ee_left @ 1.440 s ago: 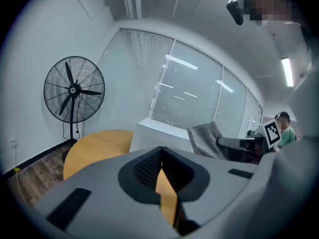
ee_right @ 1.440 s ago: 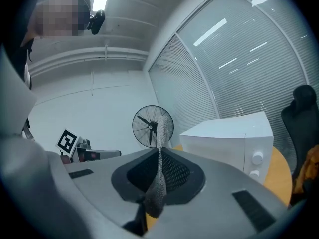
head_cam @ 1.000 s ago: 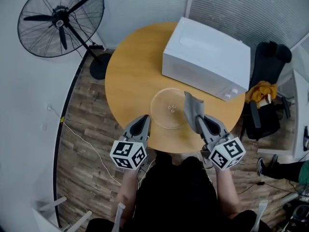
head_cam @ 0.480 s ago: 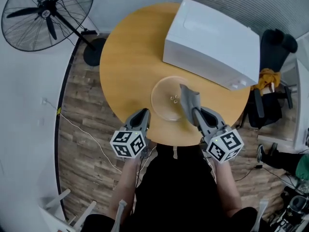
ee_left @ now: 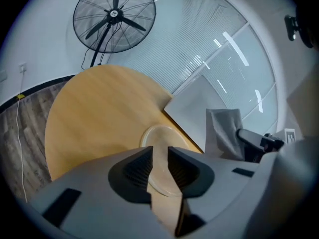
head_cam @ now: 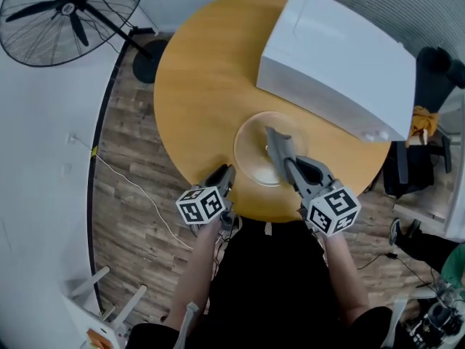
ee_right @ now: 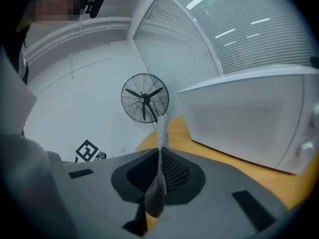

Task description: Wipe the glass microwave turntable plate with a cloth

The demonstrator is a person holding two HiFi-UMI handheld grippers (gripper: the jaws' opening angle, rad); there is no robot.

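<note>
Left gripper (ee_left: pixel 159 158): jaws a narrow gap apart, having just been opening, with nothing between them; tips near the plate's near-left rim.
Round clear glass turntable plate (head_cam: pixel 251 147): lies flat on the round wooden counter (head_cam: pixel 196 78); white microwave oven (head_cam: pixel 341 57) just behind it.
Right gripper (ee_right: pixel 159 176): jaws closed on a grey cloth (head_cam: pixel 278 145) held over the plate; contact unclear.
Progress: wiping seems not yet begun; all the rubbing remains.

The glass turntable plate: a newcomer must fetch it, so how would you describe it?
Find the round wooden table with the white microwave on it. Between the microwave and the table edge nearest the person lies the glass turntable plate. It is the only clear, round disc there, with a grey cloth held over it.
</note>
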